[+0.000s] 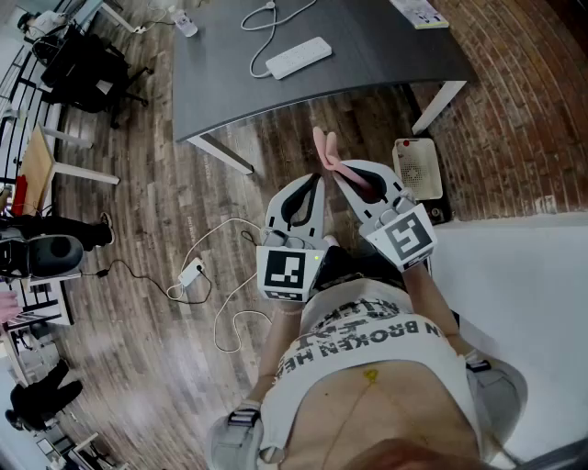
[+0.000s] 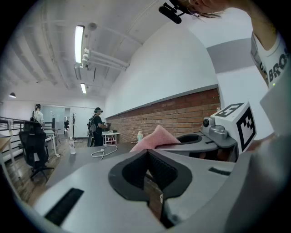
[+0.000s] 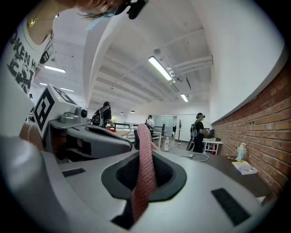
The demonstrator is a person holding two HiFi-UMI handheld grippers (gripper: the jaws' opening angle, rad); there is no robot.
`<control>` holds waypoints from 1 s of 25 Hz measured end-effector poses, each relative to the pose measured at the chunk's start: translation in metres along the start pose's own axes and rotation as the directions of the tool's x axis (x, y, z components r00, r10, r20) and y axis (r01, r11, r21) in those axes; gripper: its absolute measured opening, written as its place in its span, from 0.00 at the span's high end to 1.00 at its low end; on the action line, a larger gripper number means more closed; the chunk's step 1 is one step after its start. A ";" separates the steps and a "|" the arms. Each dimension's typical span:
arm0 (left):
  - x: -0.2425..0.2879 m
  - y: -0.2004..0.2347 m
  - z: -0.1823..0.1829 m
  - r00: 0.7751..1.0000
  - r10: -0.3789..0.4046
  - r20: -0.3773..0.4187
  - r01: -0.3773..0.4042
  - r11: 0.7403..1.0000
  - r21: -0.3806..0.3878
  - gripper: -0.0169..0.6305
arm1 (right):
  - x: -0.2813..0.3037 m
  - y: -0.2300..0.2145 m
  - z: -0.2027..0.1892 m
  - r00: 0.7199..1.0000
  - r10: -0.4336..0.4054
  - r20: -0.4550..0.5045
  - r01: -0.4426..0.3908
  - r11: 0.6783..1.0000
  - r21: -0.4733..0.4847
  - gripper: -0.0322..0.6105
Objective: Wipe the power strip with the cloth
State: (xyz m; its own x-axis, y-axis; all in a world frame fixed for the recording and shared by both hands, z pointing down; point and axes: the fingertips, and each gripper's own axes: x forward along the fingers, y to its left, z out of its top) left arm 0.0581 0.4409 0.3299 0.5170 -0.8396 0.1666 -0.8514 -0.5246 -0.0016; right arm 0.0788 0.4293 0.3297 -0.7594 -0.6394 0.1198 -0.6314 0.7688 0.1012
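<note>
Closest to the camera is the person's printed white shirt (image 1: 367, 353), with both tools held just in front of it, side by side and pointing toward the far table. The left gripper (image 1: 318, 177) has its jaws pressed fully together, with nothing between them. The right gripper (image 1: 337, 169) is clamped on the pink cloth (image 1: 323, 147). The cloth runs as a narrow band through that gripper's dark opening, and a fold of it sticks out past the jaw tips. From the left gripper view, this fold rises just beside the left jaws, to their right.

Farther away stands a grey table (image 1: 386, 50) on white legs. The white power strip (image 1: 299, 57) lies on it near its left part, well apart from both grippers and the cloth. Its white cable (image 1: 262, 23) loops away toward the far edge. A wooden floor (image 1: 156, 184) lies below, and a brick wall (image 1: 524, 101) is on the right.
</note>
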 end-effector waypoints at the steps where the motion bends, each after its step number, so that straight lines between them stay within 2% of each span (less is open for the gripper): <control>1: 0.001 -0.001 0.000 1.000 -0.002 0.001 0.002 1.000 -0.001 0.96 | 0.000 0.000 0.000 1.000 0.002 0.006 -0.002 1.000 0.006 0.92; 5: 0.002 -0.001 -0.001 1.000 -0.009 0.006 0.009 1.000 -0.002 0.96 | 0.000 -0.001 -0.002 0.999 0.011 0.032 -0.012 0.999 0.034 0.92; 15: 0.004 0.008 -0.009 1.000 -0.023 -0.004 0.023 1.000 -0.020 0.96 | 0.012 0.004 -0.010 1.000 0.026 0.010 -0.026 0.999 0.042 0.92; 25: 0.047 0.049 -0.008 1.000 0.014 -0.014 -0.014 0.999 -0.038 0.96 | 0.064 -0.033 -0.010 0.998 0.061 0.020 -0.062 0.997 0.044 0.92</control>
State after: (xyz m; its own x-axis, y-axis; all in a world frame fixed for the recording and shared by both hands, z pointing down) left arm 0.0403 0.3767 0.3454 0.5041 -0.8447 0.1800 -0.8613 -0.5069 0.0335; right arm 0.0529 0.3632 0.3443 -0.7996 -0.5911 0.1061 -0.5894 0.8063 0.0503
